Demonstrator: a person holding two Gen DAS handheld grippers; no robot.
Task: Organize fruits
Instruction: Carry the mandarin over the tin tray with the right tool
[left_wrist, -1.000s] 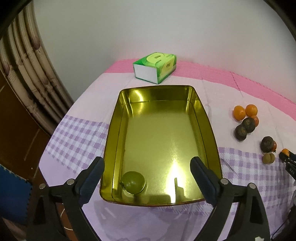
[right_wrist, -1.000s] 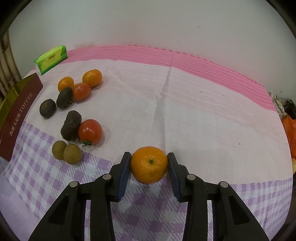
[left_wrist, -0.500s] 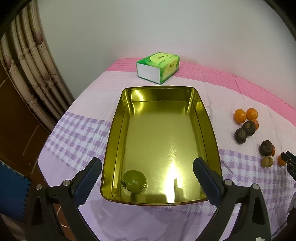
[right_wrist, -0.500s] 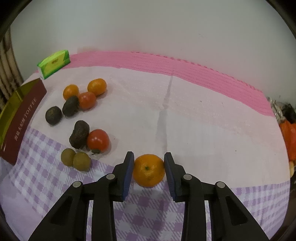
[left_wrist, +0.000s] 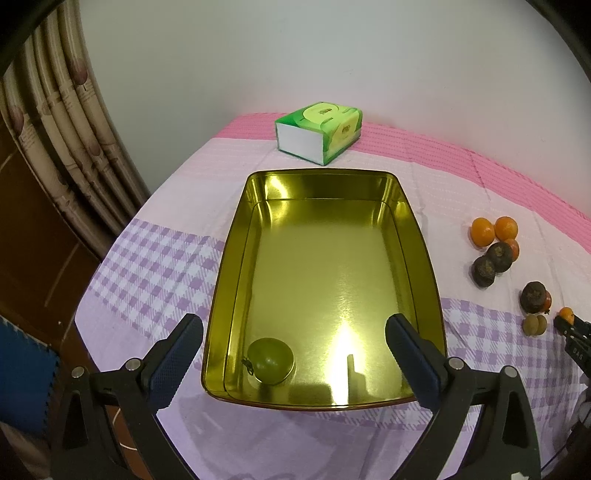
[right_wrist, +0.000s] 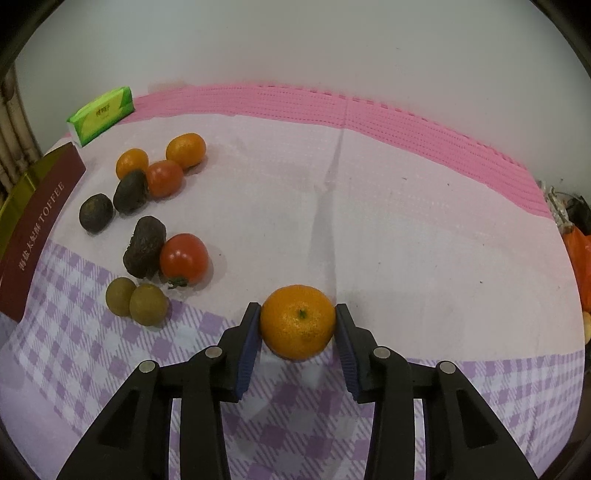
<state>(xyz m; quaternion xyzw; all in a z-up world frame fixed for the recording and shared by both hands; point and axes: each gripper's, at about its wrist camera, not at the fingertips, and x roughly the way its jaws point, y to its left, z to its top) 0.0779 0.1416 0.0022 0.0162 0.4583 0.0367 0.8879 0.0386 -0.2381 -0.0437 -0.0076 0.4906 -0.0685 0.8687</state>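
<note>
The surface (right_wrist: 406, 229), covered with a pale cloth that has a pink band along its far side and purple checks along its near side, stops close to the white wall behind, and at the left it drops off beside a striped beige curtain (left_wrist: 70, 136). A wide stretch of bare cloth lies open to the right of the fruit, and a plain strip runs between the fruit and the rectangular gold metal tin (left_wrist: 424, 258), whose maroon outer wall shows at the left edge of the right wrist view. Inside the tin, one round green fruit with a small stem (left_wrist: 270, 360) sits in the near left corner; the rest of its shiny floor is bare. A green and white tissue box (left_wrist: 319, 131) stands just behind the tin's far rim. The round orange mandarin (right_wrist: 298, 322), dimpled and with a small green stem scar facing the camera, sits pinched between the blue pads of the right claw (right_wrist: 298, 325), whose jaws have eased slightly wider in the last half second yet both pads touch its sides; whether it rests on the cloth or is just clear of it I cannot tell. To its left lie two olive kiwis, a red tomato (right_wrist: 183, 259) touching a dark wrinkled fruit, and farther back two more dark fruits, a second tomato and two mandarins. The right claw tilts steeply downward. The left claw (left_wrist: 294, 356) is spread wide and empty above the near end of the tin, pointing down into it.
</note>
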